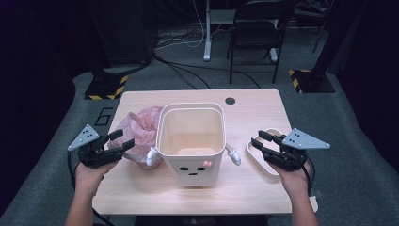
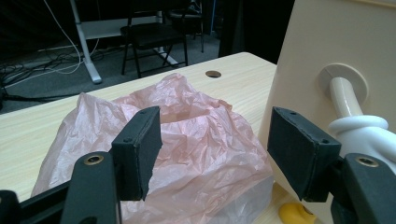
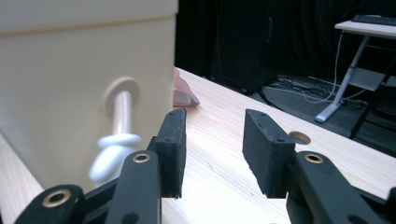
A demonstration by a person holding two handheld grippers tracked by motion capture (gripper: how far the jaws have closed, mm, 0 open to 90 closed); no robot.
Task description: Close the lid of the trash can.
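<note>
From above, the cream bin (image 1: 190, 141) sits mid-frame, the pink bag (image 1: 136, 132) left of it. The left gripper (image 2: 212, 149) gapes empty before the bag (image 2: 187, 154). The right gripper (image 3: 212, 149) gapes empty beside the bin (image 3: 70, 84).

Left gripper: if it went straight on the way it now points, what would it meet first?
Probably the crumpled pink plastic bag, lying just ahead between the open jaws of the left gripper; the cream bin stands beside that line.

Digit "6" marked on grey floor (image 1: 56, 155) left of table (image 1: 254, 108).
</note>
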